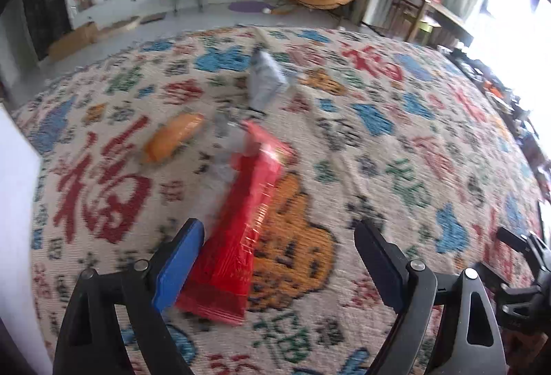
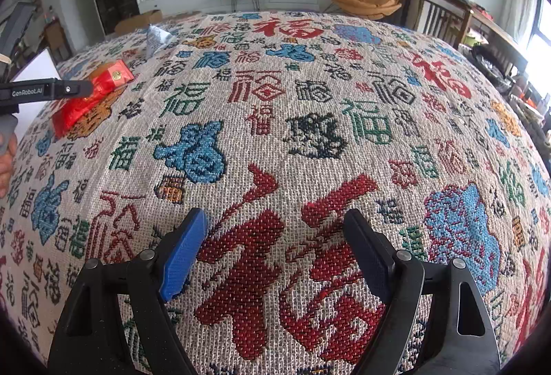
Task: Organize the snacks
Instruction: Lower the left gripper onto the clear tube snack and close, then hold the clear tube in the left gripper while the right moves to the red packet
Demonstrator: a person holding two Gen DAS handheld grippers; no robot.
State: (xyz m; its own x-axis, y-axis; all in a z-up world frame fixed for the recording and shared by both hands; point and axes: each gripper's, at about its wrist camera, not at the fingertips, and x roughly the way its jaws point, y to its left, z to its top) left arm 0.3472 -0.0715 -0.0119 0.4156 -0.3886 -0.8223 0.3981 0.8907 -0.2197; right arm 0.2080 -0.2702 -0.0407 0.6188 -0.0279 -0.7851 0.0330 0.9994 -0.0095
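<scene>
A long red snack packet [image 1: 244, 220] lies on the patterned tablecloth [image 1: 396, 140]. Its near end sits between the fingers of my left gripper [image 1: 279, 230], close to the blue pad and well apart from the black one. The jaws stand open. Beyond it lie an orange packet [image 1: 172, 139], a clear crinkled wrapper [image 1: 229, 133] and a grey-white packet [image 1: 265, 78]. My right gripper [image 2: 275, 216] hangs open over bare cloth with nothing between its fingers. The right wrist view shows the red packet [image 2: 103, 85] at the far left under the left gripper's finger.
A white box [image 1: 17, 202] stands at the table's left edge, beside the left gripper. A person's hand [image 2: 5, 164] shows at the left border. Chairs, a side table and a TV cabinet stand beyond the table's far edge.
</scene>
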